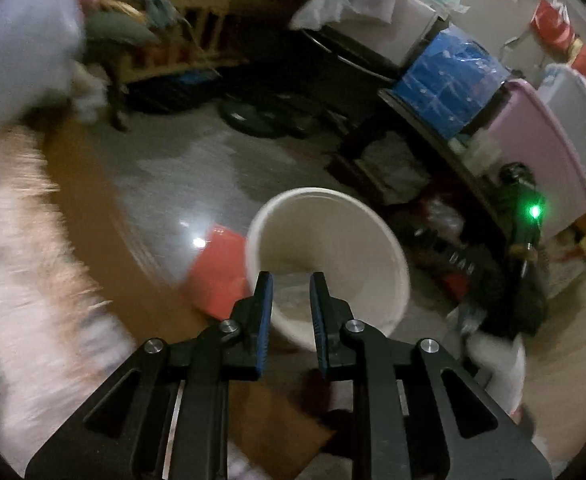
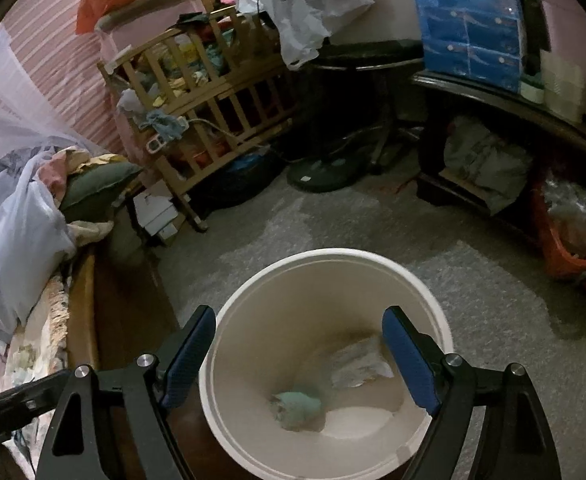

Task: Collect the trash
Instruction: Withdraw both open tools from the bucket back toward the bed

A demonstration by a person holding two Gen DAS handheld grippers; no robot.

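room: dim, cluttered bedroom, grey speckled floor [image 2: 473, 280], wooden crib [image 2: 213, 92] stuffed with clothes at the back, blue plastic-wrapped pack [image 2: 469, 20] up on a dark worktop [image 2: 493, 92]
bed: bed [image 2: 53, 320] edge along the left, piled with a pale bag and cushions
bucket: white plastic bucket [image 2: 373, 256] on the floor near the bed, open top
trash: crumpled whitish paper [image 2: 359, 364] and a teal wad [image 2: 297, 404] lying at the bottom of the bucket
right claw [image 2: 299, 360]: spread wide over the bucket mouth, nothing between the pads
left claw [image 1: 291, 300]: narrow gap, empty, aimed at the bucket rim, picture pretty blurry
extra: red thing [image 1: 217, 268] just beside the bucket, can't tell what
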